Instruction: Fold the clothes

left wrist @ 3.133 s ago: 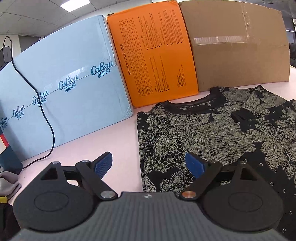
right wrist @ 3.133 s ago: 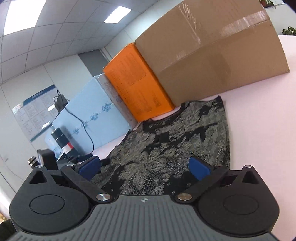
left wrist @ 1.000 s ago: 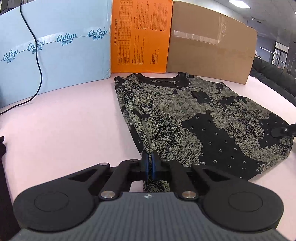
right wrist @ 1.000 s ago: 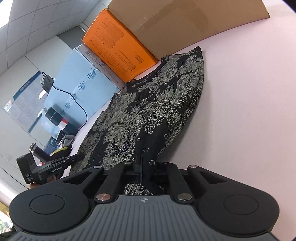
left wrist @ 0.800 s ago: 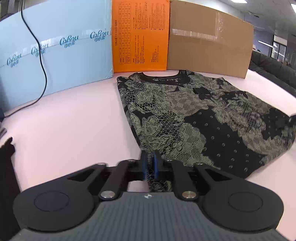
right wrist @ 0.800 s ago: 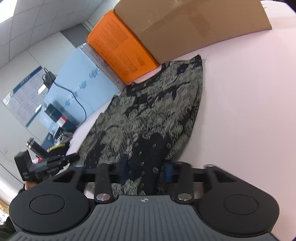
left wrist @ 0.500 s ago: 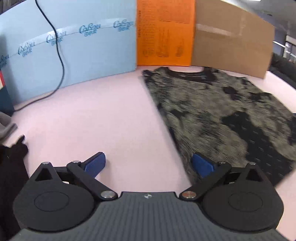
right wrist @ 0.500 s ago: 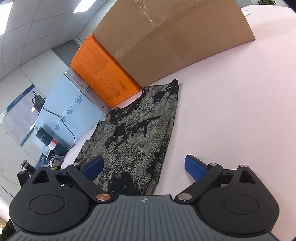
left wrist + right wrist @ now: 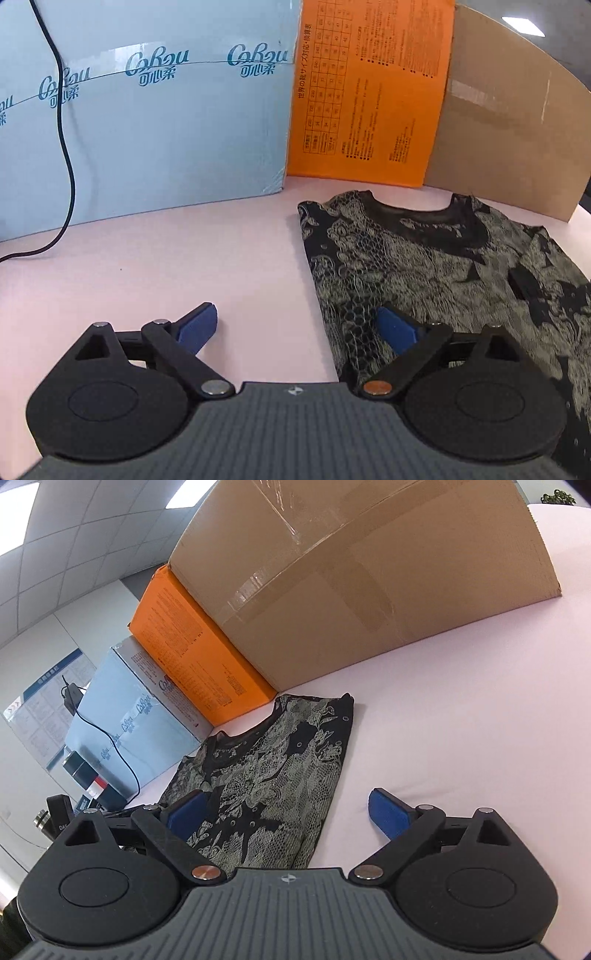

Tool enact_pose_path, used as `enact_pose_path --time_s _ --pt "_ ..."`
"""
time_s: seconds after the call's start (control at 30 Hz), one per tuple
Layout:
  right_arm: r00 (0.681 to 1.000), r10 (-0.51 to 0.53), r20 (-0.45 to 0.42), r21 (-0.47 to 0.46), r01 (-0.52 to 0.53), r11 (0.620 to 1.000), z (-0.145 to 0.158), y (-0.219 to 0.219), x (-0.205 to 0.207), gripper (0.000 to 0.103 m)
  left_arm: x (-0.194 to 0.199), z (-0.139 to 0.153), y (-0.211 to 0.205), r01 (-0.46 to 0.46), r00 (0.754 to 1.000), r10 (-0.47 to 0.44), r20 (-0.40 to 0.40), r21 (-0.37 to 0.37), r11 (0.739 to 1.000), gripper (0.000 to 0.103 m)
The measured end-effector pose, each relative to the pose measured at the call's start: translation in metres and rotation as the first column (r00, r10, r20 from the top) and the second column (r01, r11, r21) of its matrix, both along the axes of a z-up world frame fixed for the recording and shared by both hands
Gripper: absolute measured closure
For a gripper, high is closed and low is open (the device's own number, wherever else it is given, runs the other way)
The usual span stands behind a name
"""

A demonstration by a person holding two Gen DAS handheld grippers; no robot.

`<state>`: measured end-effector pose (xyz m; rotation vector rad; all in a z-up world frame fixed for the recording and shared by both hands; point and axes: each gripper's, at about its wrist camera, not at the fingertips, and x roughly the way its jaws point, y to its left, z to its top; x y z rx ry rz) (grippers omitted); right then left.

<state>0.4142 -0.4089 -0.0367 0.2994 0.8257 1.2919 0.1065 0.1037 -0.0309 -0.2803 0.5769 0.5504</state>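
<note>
A black top with a pale lace print [image 9: 436, 266] lies flat on the pink table, neck hole toward the boxes. It also shows in the right wrist view [image 9: 273, 782]. My left gripper [image 9: 295, 326] is open and empty, astride the garment's left edge, its right pad over the cloth. My right gripper [image 9: 288, 812] is open and empty, astride the garment's right edge, its left pad over the cloth.
A light blue box [image 9: 147, 110], an orange box [image 9: 369, 92] and a brown cardboard box [image 9: 509, 129] stand along the back. A black cable [image 9: 62, 147] hangs over the blue box. Bare pink table [image 9: 480, 701] lies to the right.
Both grippers were shut on the garment's lower edge a second ago. They have let go, opened, and moved up along its sides toward the boxes.
</note>
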Motion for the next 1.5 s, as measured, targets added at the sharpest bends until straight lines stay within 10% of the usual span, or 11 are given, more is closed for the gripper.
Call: enact_pose_path --time_s 0.6,0.67,0.73,0.9,1.07,1.13,1.23,1.3,1.33,1.4,1.5 --pt "0.999 0.014 0.036 -0.003 -0.014 1.000 -0.003 0.076 0.053 0.009 0.074 -0.011 0.050 0.008 1.000 -0.008 -0.003 0.006 1.000 0.014" --pt "1.000 0.017 0.025 0.005 -0.017 1.000 -0.004 0.079 0.056 0.031 0.071 -0.011 0.050 -0.005 1.000 0.005 0.022 0.001 1.000 0.030" --pt "1.000 0.013 -0.003 -0.056 -0.013 0.998 -0.008 0.086 0.060 0.077 0.072 -0.011 0.053 -0.033 0.999 0.033 0.029 -0.003 0.999 0.049" --pt "0.999 0.002 0.035 -0.084 0.001 0.996 -0.007 0.087 0.054 0.098 0.075 -0.010 0.052 -0.080 0.997 0.079 0.003 0.033 0.996 0.098" --pt "0.997 -0.018 0.074 -0.111 0.026 0.993 -0.005 0.086 0.049 0.100 0.068 -0.011 0.057 -0.077 0.996 0.078 0.036 -0.013 0.997 0.103" --pt "0.998 -0.012 0.068 -0.103 0.019 0.994 -0.006 0.086 0.050 0.099 0.068 -0.010 0.058 -0.067 0.997 0.068 0.038 -0.020 0.998 0.101" --pt "0.999 -0.031 0.031 -0.084 0.033 0.996 -0.008 0.082 0.055 0.088 0.068 -0.009 0.053 0.003 0.999 -0.001 0.054 -0.024 1.000 0.066" --pt "0.999 -0.022 0.025 -0.065 0.023 0.998 -0.008 0.081 0.055 0.072 0.073 -0.007 0.045 0.022 0.999 -0.023 0.028 0.023 0.999 0.004" --pt "0.999 -0.016 0.041 -0.071 0.018 0.997 -0.007 0.083 0.053 0.074 0.076 -0.006 0.040 0.028 0.999 -0.029 0.014 0.054 0.998 0.011" --pt "0.996 -0.033 0.078 -0.105 0.041 0.994 -0.004 0.086 0.049 0.092 0.080 -0.006 0.036 0.048 0.999 -0.047 -0.010 0.072 0.996 0.094" --pt "0.994 -0.053 0.091 -0.126 0.064 0.990 -0.003 0.088 0.048 0.098 0.080 -0.006 0.036 0.010 0.999 -0.007 -0.034 0.090 0.996 0.095"
